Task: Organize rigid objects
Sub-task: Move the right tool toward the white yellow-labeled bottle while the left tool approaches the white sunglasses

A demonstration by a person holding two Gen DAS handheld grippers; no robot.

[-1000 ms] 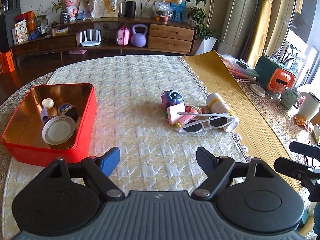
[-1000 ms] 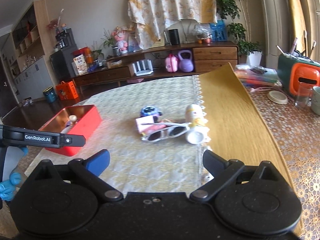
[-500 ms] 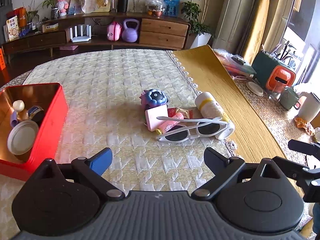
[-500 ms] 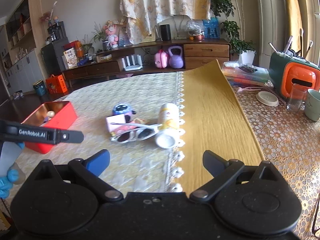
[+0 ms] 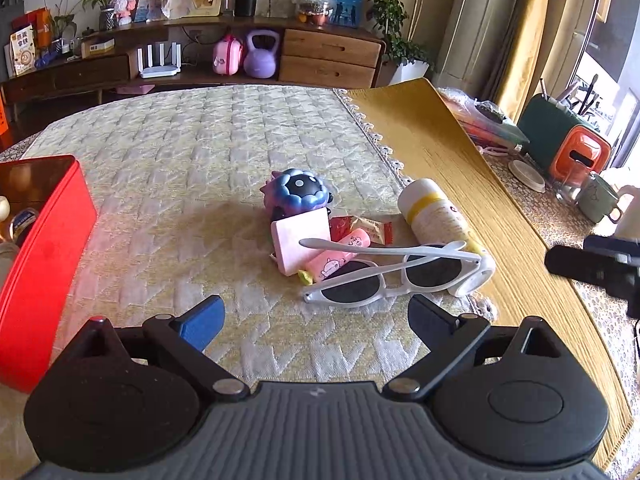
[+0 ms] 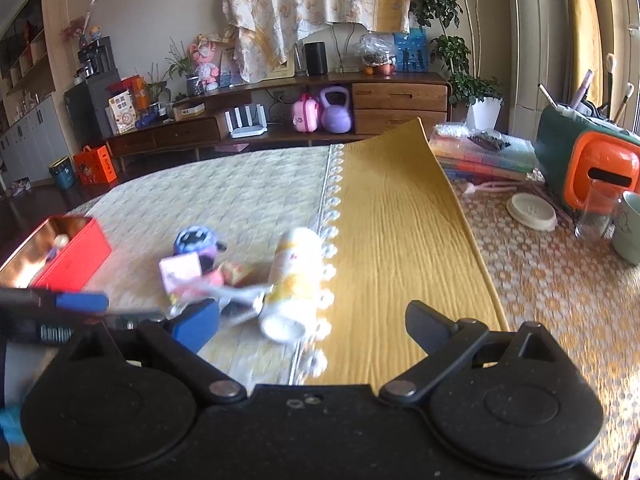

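A small pile lies mid-table: white sunglasses (image 5: pixel 384 280) with dark lenses in front, a pink box (image 5: pixel 300 236), a pink tube (image 5: pixel 340 256), a blue-purple round toy (image 5: pixel 298 192), red packets (image 5: pixel 368 226) and a white-and-yellow bottle (image 5: pixel 436 216) on its side. My left gripper (image 5: pixel 316 318) is open and empty, just short of the sunglasses. A red tin (image 5: pixel 40 256) holding small items sits at the left. In the blurred right wrist view, my right gripper (image 6: pixel 310 322) is open and empty, with the bottle (image 6: pixel 294 280) just ahead of it.
A yellow runner (image 5: pixel 460 168) covers the table's right part. Beyond it stand an orange-and-green container (image 6: pixel 592 168), a green mug (image 5: pixel 598 198), a round lid (image 6: pixel 530 210) and stacked books (image 6: pixel 484 152). A wooden sideboard (image 5: pixel 328 56) lines the far wall.
Both grippers have come closer to the pile, which now looks larger. The left jaws have opened wider. The red tin has slid toward the left edge of the left wrist view.
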